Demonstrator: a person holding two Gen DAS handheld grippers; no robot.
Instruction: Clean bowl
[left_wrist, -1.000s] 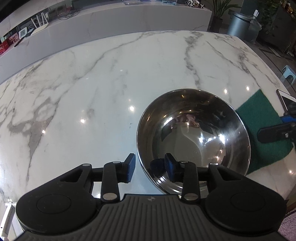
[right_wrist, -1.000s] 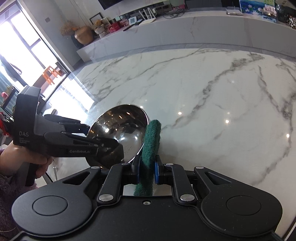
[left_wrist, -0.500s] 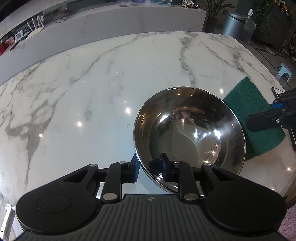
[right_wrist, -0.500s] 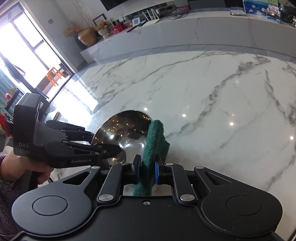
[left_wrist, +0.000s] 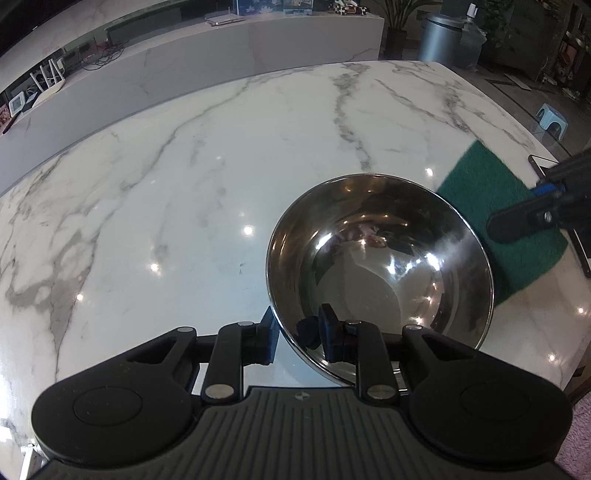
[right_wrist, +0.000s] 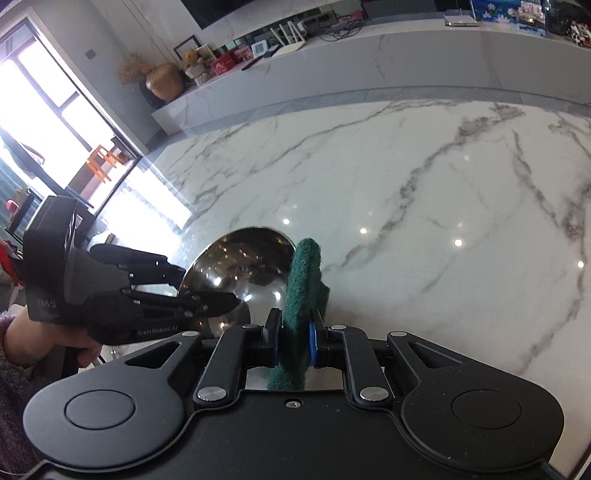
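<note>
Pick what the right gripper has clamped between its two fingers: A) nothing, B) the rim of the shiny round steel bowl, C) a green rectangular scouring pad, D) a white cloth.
C: in the right wrist view the right gripper has its pads pressed on both sides of the green rectangular scouring pad, which stands up beside the shiny round steel bowl.

- Blown-out daylight through window (right_wrist: 55, 147) at left.
- Ceiling-light specular dots on marble table (left_wrist: 184, 206); glare inside steel bowl (left_wrist: 380, 266).
- Strong fisheye bending at edges; focus sharp.
</note>
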